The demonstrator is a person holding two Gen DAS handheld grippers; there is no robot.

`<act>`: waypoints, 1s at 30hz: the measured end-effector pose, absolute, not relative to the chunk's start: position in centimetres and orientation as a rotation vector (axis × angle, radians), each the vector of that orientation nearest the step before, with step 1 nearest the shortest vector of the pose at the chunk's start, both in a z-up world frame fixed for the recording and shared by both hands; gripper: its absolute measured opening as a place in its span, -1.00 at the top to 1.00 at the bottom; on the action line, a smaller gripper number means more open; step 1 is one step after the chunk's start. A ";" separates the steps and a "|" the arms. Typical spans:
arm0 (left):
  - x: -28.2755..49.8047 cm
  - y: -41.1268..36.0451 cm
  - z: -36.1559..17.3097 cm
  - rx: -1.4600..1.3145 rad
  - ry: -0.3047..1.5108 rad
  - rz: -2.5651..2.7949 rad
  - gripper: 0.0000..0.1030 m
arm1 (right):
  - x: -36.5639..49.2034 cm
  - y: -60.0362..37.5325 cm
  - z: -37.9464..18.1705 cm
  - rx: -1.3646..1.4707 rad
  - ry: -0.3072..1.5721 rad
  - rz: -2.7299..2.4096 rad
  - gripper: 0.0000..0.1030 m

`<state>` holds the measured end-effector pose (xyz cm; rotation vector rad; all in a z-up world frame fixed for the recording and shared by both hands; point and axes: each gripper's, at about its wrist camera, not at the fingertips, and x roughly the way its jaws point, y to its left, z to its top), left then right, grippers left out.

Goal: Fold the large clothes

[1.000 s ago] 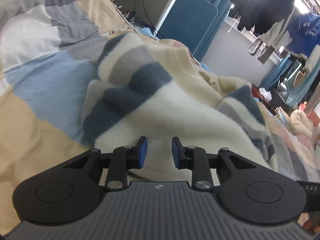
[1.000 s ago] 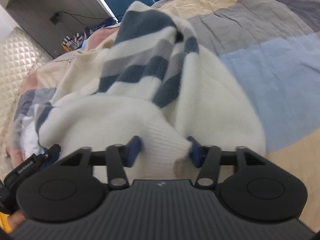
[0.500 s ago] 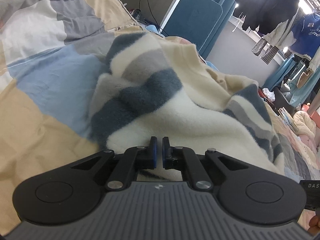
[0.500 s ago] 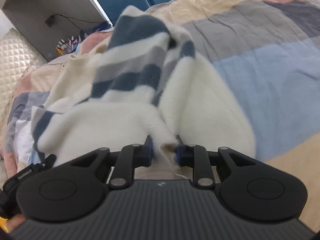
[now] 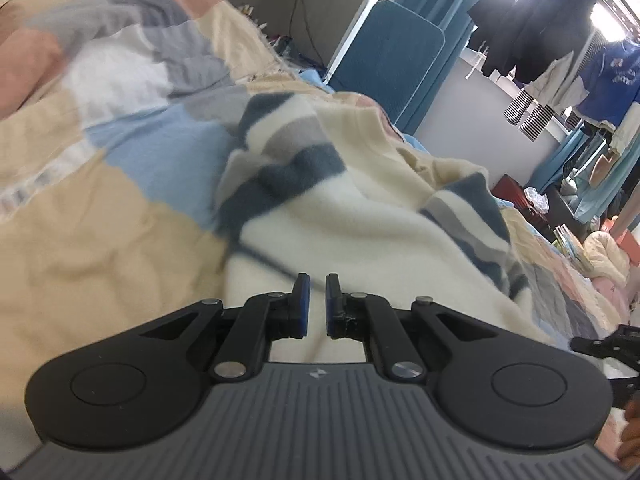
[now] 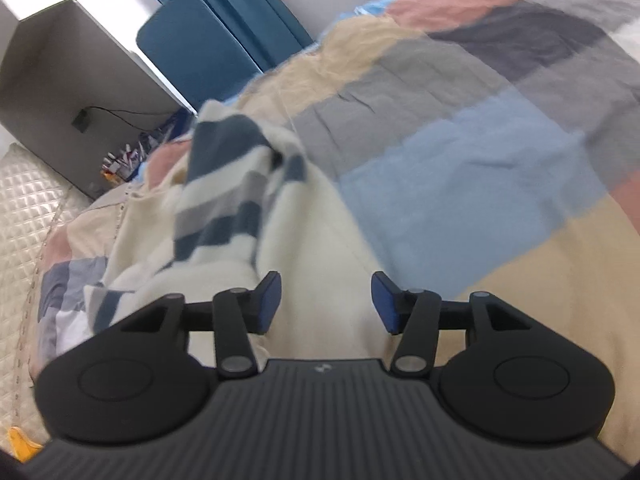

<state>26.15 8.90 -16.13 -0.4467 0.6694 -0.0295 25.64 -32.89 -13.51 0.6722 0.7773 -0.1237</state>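
A fluffy cream sweater with navy and grey stripes (image 5: 352,224) lies bunched on the patchwork bed cover (image 5: 100,208). My left gripper (image 5: 316,304) sits low over the sweater's cream part, its blue pads a narrow gap apart with no cloth seen between them. In the right wrist view the sweater (image 6: 240,208) lies ahead and to the left. My right gripper (image 6: 326,302) is wide open and empty above the sweater's cream edge.
A blue padded chair (image 5: 384,64) and a grey cabinet (image 6: 68,80) stand beyond the bed. Clothes hang on a rack (image 5: 560,40) at the right. The quilted headboard (image 6: 24,208) is at the left of the right wrist view.
My right gripper, shut on the sweater's edge half a second ago, has opened wide, let it go and lifted away. My left gripper shut earlier and now shows a slightly wider gap.
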 end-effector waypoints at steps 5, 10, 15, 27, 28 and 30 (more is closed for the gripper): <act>22.7 8.1 -16.4 -0.481 0.713 -0.019 0.84 | 25.4 -32.3 -15.2 0.694 0.874 -0.085 -0.14; 20.1 7.3 -17.2 -0.496 0.750 0.011 0.55 | 25.8 -29.4 -17.8 0.576 0.990 -0.068 -0.10; 18.0 7.3 -17.8 -0.520 0.795 0.053 0.26 | 25.2 -30.0 -16.6 0.622 0.909 -0.063 0.67; 17.9 7.1 -18.7 -0.491 0.858 0.083 0.19 | 22.7 -33.8 -14.0 0.674 0.752 -0.260 0.83; 17.9 7.1 -18.8 -0.495 0.863 0.085 0.19 | 22.9 -34.1 -14.3 0.701 0.771 -0.273 0.83; 18.1 7.3 -19.0 -0.511 0.873 0.084 0.19 | 23.4 -34.4 -14.7 0.709 0.804 -0.284 0.77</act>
